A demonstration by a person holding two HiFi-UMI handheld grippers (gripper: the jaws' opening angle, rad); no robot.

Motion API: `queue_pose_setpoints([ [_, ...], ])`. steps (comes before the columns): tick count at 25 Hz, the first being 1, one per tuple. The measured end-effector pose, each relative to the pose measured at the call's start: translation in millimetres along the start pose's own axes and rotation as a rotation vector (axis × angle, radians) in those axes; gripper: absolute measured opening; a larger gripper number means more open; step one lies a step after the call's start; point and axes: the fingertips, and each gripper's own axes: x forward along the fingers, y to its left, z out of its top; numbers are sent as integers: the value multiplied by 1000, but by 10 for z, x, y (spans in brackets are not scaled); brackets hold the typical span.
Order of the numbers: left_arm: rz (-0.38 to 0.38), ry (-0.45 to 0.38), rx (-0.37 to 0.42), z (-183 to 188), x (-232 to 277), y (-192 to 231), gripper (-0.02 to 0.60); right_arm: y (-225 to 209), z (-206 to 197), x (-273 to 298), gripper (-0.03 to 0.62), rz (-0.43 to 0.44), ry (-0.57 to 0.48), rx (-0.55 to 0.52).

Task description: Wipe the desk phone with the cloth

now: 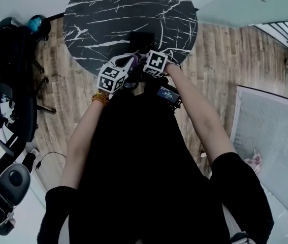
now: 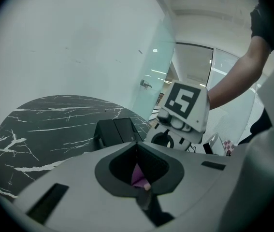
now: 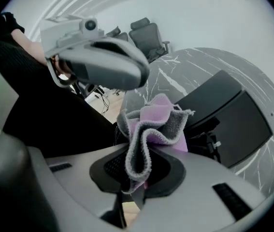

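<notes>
A black desk phone (image 1: 141, 39) sits near the front edge of the round black marble table (image 1: 98, 19); it also shows in the left gripper view (image 2: 113, 132) and the right gripper view (image 3: 233, 120). My right gripper (image 3: 136, 178) is shut on a bunched purple and grey cloth (image 3: 151, 129) that stands up out of its jaws. My left gripper (image 2: 139, 178) is shut, with a purple sliver of cloth (image 2: 137, 175) pinched between its jaws. In the head view, the left gripper (image 1: 132, 61) and the right gripper (image 1: 145, 60) meet tip to tip just in front of the phone.
Black office chairs (image 1: 11, 60) stand to the left on the wooden floor (image 1: 220, 55). A white panel (image 1: 276, 146) lies at the right. Glass walls (image 2: 185, 66) rise behind the table. The person's black-clothed body (image 1: 144, 166) fills the lower head view.
</notes>
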Motion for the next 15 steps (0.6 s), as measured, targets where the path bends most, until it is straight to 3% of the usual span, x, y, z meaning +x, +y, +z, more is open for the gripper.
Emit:
queue_pose_setpoints([
  [8, 2, 11, -1, -33, 2, 7, 12, -368, 151, -697, 55, 2, -96, -18],
  [11, -5, 14, -2, -30, 13, -22, 12, -662, 307, -1000, 55, -119, -185, -36],
  [15, -19, -11, -10, 109, 31, -110, 13, -1053, 503, -1402, 55, -396, -322, -77],
])
